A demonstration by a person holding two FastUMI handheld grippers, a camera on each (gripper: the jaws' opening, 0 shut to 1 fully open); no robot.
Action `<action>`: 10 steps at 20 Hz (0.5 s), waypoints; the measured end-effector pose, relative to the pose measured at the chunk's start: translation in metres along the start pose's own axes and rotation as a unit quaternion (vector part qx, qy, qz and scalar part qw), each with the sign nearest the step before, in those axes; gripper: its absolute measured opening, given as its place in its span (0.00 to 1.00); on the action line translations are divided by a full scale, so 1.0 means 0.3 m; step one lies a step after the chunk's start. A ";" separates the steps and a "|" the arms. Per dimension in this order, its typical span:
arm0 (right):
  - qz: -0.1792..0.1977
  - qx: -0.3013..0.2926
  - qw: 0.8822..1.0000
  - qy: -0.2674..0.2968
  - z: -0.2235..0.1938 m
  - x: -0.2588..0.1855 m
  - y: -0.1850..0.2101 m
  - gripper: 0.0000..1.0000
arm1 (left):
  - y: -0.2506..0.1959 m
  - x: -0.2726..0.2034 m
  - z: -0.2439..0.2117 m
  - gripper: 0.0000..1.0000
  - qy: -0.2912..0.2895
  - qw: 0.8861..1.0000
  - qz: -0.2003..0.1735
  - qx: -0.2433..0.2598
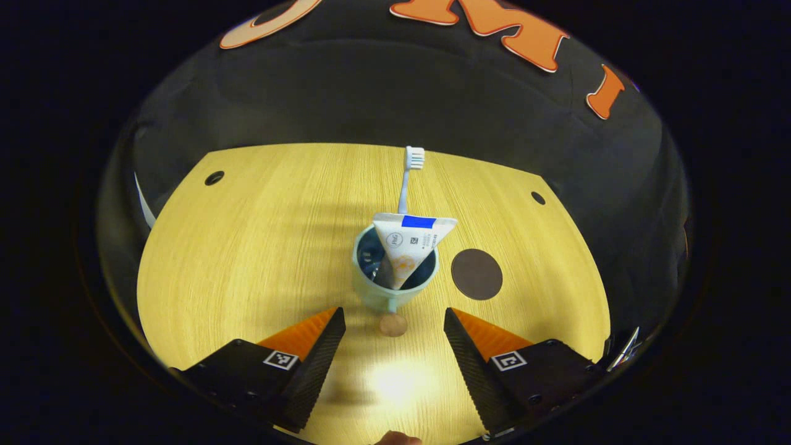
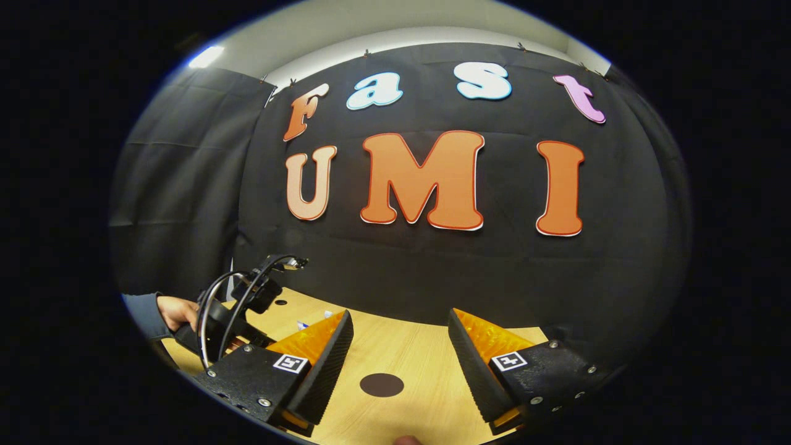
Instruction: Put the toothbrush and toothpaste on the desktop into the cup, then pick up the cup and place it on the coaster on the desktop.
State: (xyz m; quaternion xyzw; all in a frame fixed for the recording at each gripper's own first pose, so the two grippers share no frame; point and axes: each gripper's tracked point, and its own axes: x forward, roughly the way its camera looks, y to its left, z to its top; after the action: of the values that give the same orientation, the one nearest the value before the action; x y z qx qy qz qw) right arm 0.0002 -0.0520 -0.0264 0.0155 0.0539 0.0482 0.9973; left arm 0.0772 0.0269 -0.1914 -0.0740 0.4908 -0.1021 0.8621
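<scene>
In the left gripper view we see our left gripper (image 1: 392, 327) spread wide with nothing between its fingers, and just beyond them the cup (image 1: 393, 272) stands on the desktop (image 1: 247, 247) with the toothpaste (image 1: 409, 245) and toothbrush (image 1: 408, 179) upright inside it, the coaster (image 1: 476, 274) lying bare just beside it. In the right gripper view our right gripper (image 2: 400, 346) likewise gapes empty above the desktop, the coaster beyond its fingers.

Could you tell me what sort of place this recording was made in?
Probably a staged recording booth: black cloth wall behind a wooden desktop, bare except for a cup and coaster.
</scene>
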 end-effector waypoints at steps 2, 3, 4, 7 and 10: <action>0.001 -0.004 1.000 -0.004 -0.005 -0.029 -0.021 0.97 | -0.010 0.037 0.005 0.96 0.025 1.000 0.009 -0.004; 0.002 -0.005 1.000 -0.006 -0.008 -0.036 -0.027 0.97 | 0.001 0.057 -0.008 0.97 0.039 0.999 0.018 -0.005; 0.003 -0.005 1.000 -0.005 -0.017 -0.044 -0.031 0.92 | 0.005 0.069 -0.006 0.97 0.050 0.998 0.027 -0.003; 0.008 -0.002 1.000 -0.003 -0.042 -0.065 -0.043 0.93 | 0.012 0.103 -0.010 0.96 0.081 0.996 0.049 -0.001; 0.010 0.006 1.000 -0.002 -0.065 -0.076 -0.053 0.93 | 0.011 0.133 -0.020 0.82 0.108 0.992 0.062 -0.001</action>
State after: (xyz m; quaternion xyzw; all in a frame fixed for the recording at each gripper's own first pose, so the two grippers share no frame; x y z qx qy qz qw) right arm -0.0230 -0.0697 -0.0439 0.0218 0.0520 0.0578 0.9967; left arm 0.0923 0.0201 -0.2284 -0.0324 0.5845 -0.0554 0.8089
